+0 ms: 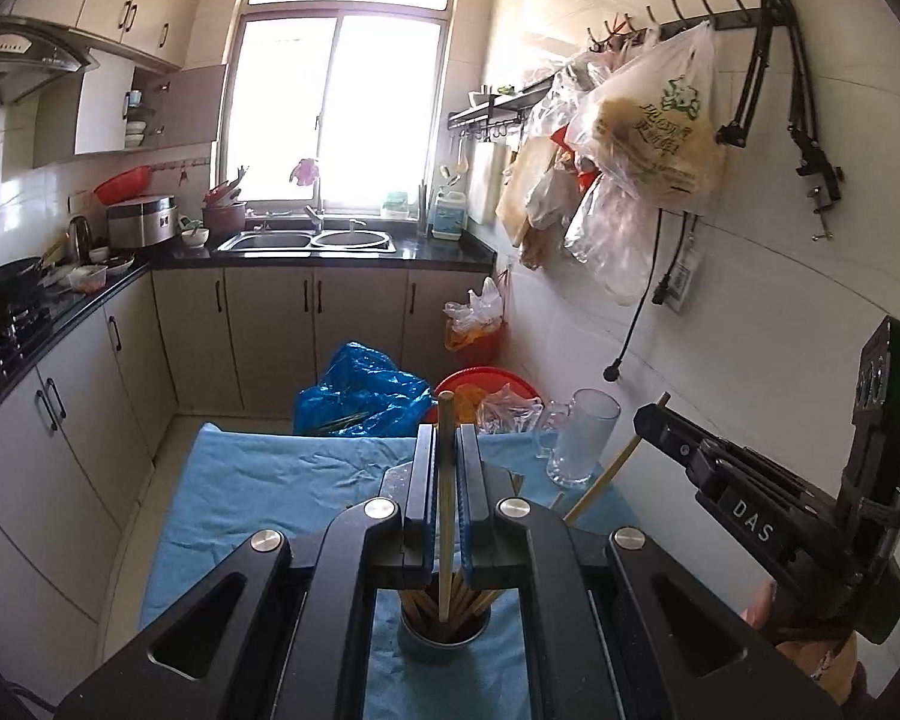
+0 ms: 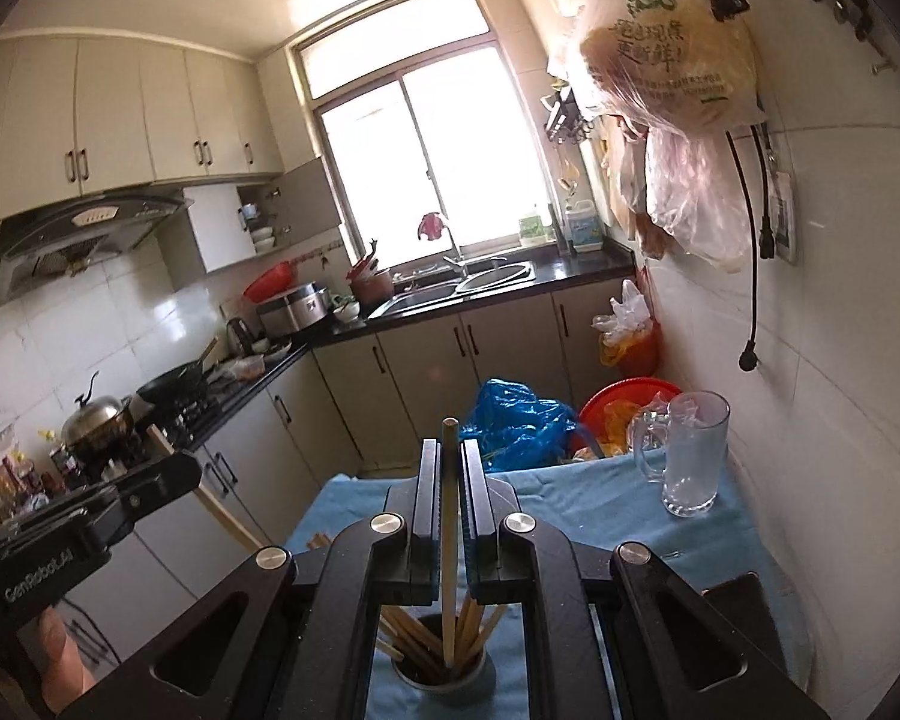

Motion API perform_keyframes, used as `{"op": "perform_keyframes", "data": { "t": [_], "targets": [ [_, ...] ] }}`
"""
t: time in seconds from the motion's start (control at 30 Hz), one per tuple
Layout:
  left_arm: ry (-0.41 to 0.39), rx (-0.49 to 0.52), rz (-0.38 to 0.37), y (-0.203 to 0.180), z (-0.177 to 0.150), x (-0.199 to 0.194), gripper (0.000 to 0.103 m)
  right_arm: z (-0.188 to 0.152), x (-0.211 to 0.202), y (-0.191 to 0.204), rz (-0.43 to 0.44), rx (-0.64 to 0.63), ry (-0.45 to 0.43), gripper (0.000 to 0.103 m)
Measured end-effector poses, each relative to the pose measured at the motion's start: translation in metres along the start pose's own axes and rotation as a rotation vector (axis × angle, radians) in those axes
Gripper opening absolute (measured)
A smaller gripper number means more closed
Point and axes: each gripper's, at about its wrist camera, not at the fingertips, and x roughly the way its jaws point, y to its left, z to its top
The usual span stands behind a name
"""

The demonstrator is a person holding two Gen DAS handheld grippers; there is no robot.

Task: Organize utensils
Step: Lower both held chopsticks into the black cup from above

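My left gripper (image 1: 445, 450) is shut on a wooden chopstick (image 1: 445, 480) that stands upright, its lower end in a grey cup (image 1: 444, 639) full of several chopsticks. My right gripper (image 2: 449, 468) is shut on another wooden chopstick (image 2: 449, 516), its lower end in the same cup (image 2: 444, 675). The right gripper also shows in the left wrist view (image 1: 645, 417) with its chopstick (image 1: 615, 468) slanting down. The left gripper shows at the left of the right wrist view (image 2: 180, 468), holding its chopstick (image 2: 210, 498).
A blue cloth (image 1: 270, 492) covers the table. A glass mug (image 1: 582, 438) stands at its far right, also in the right wrist view (image 2: 693, 450). Behind the table are a blue plastic bag (image 1: 360, 390) and a red basin (image 1: 486, 381). White tiled wall at right.
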Motion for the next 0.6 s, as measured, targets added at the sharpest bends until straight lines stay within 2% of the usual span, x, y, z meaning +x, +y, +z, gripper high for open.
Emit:
{"op": "perform_keyframes", "data": {
  "t": [0.27,0.6],
  "targets": [
    [0.052,0.012,-0.015,0.009,-0.021,0.029,0.005,-0.027,0.038,-0.014,-0.012,0.039,0.080,0.006],
    [0.118,-0.001,-0.042,0.012,-0.062,0.044,0.005,-0.057,0.053,-0.019,0.000,0.029,0.155,0.006]
  ]
}}
